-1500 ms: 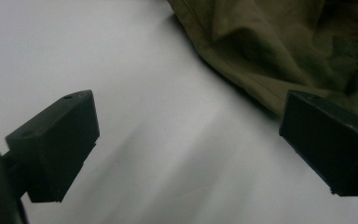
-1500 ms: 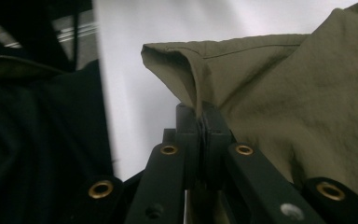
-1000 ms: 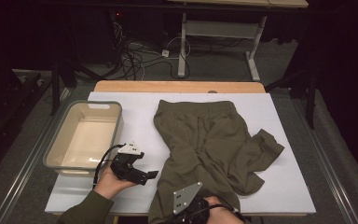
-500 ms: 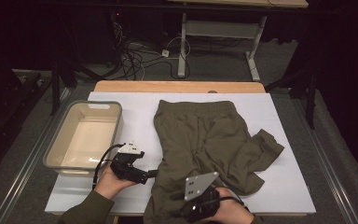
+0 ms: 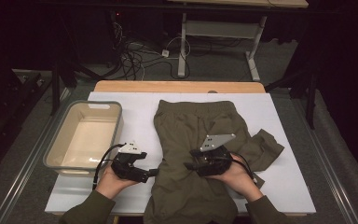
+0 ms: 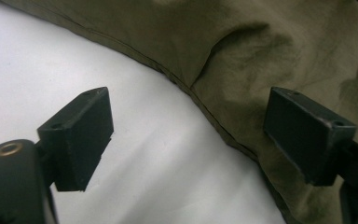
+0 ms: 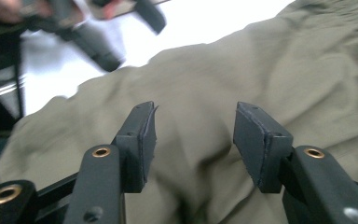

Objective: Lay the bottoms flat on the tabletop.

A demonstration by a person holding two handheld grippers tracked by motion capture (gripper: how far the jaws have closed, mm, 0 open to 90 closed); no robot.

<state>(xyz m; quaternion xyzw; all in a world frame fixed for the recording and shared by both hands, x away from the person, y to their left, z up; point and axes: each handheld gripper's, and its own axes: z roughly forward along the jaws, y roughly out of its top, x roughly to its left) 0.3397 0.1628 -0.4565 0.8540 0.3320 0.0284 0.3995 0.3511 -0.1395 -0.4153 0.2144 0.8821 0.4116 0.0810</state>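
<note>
- So this looks like a folding job on a pair of olive green pants [image 5: 200, 140], which lie spread on the white table cover [image 5: 135, 105], waistband at the far end and one leg flopped out to the right.
- Left gripper [image 5: 151, 172] sits at the left edge of the pants, near the person's side of the table. In the left gripper view its jaws stand wide with the seam edge [image 6: 205, 100] running between them, one pad [image 6: 81, 133] over bare table and the other over cloth. They've just been closing a little but aren't pinching anything yet, so it's released.
- Right gripper [image 5: 189, 165] hangs over the middle of the pants. Its jaws have just been opening, and in the right gripper view there's only loose fabric under the gap, nothing held.
- My guess: we're between grabs, lining up for the next fold.
- Next move probably needs the left jaws to clamp that hem and the right to pick a spot on the cloth.
- The beige plastic bin [image 5: 56, 149] on the left sits off to the side.
</note>
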